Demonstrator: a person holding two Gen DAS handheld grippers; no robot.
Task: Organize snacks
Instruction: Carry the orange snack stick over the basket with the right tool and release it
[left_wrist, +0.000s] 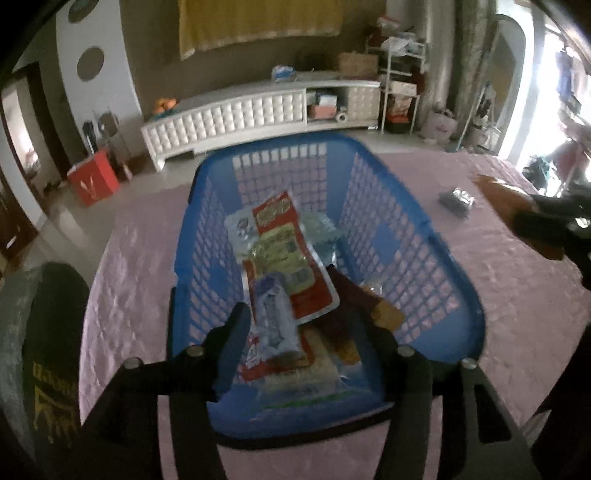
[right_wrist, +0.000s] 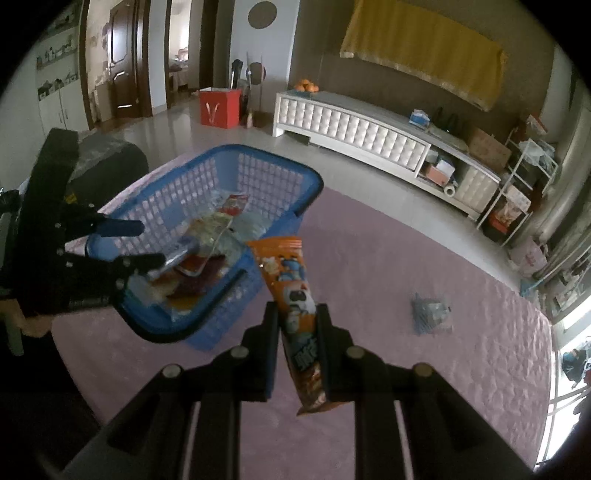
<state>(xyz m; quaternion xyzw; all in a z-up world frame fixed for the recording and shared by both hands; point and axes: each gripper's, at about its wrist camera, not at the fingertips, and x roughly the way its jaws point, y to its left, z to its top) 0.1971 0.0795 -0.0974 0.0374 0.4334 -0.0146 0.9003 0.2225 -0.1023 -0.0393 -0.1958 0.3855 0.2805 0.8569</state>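
Basket (left_wrist: 458, 295), blue plastic lattice, sits on a pink quilted tabletop (left_wrist: 129, 266) and fills the left wrist view; several snack packets lie heaped inside, a long red-and-green packet (left_wrist: 291, 258) on top, a pale blue-white one (left_wrist: 275, 317) nearest. Left hand-held gripper (left_wrist: 306, 325) hangs over the near end of the basket, jaws spread wide, nothing between them. At the right edge of the same view, an orange pack and a dark gripper, blurred. A small grey packet (left_wrist: 457, 199) lies loose on the tabletop, well apart from the basket. Right wrist view: right hand-held gripper (right_wrist: 297, 325) is clamped on an orange snack pack (right_wrist: 291, 288), pack standing nearly upright between the jaws, its top leaning toward the basket's near corner but outside the rim. The left gripper shows at left above the basket, jaws apart. Judgement: step in hand is carrying the orange pack into the basket. To do it well, lift clear of the rim, bring the pack over the open middle, tilt it flat with the other packets, then release low. Keep the left gripper out of the drop path. The grey packet looks left for afterwards.
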